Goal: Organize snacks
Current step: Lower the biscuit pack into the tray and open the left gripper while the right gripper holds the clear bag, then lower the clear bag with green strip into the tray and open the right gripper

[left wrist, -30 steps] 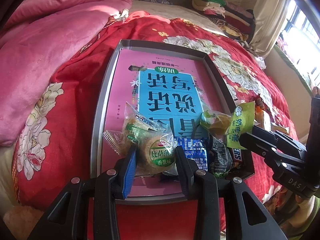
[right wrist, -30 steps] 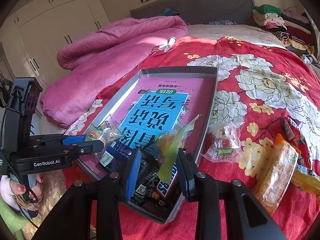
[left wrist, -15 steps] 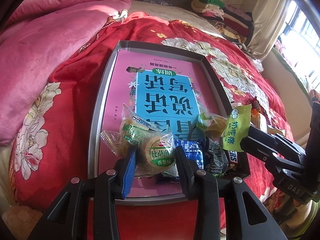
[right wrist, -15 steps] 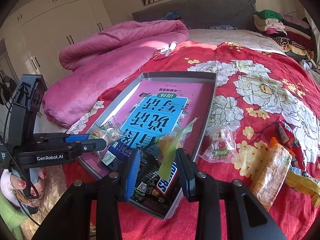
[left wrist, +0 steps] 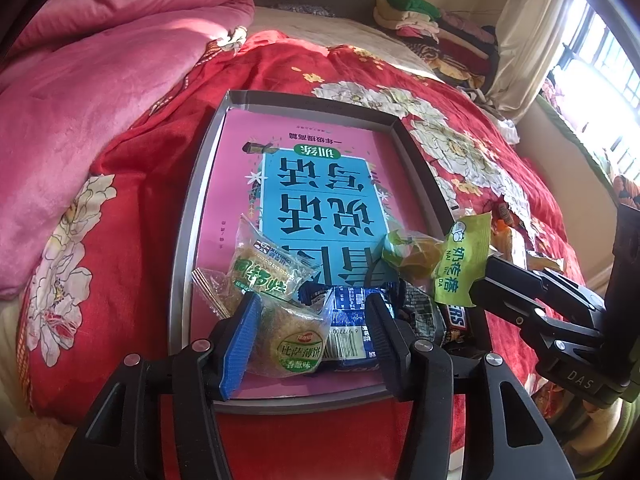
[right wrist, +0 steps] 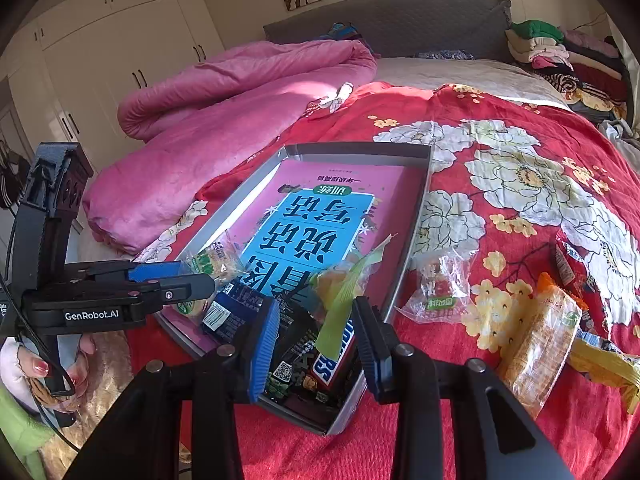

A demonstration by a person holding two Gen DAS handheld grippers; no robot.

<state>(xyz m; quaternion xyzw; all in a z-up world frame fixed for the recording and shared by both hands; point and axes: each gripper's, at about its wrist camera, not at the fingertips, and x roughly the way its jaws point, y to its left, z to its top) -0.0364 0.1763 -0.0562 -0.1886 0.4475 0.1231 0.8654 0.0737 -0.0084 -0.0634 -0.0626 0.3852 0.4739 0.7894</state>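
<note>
A grey tray (left wrist: 188, 216) (right wrist: 420, 216) lined with a pink and blue book lies on the red floral bedspread. At its near end lie several snacks: a round cracker pack (left wrist: 292, 340), a green biscuit pack (left wrist: 264, 272), a blue pack (left wrist: 348, 320) and a Snickers bar (right wrist: 340, 356). My left gripper (left wrist: 310, 320) is open around the cracker pack, which rests in the tray. My right gripper (right wrist: 314, 330) is open with a green-wrapped candy (right wrist: 344, 284) (left wrist: 464, 260) standing between its fingers over the tray's corner.
Loose snacks lie on the bedspread right of the tray: a clear pack (right wrist: 440, 284), an orange pack (right wrist: 532, 336), a yellow pack (right wrist: 604, 364). A pink quilt (left wrist: 80, 72) lies left. Folded clothes (right wrist: 560, 52) are stacked at the far right.
Both grippers drew back and rose slightly, so the tray looks a little farther. The green candy stays between the right fingers. The snacks in the tray have not moved.
</note>
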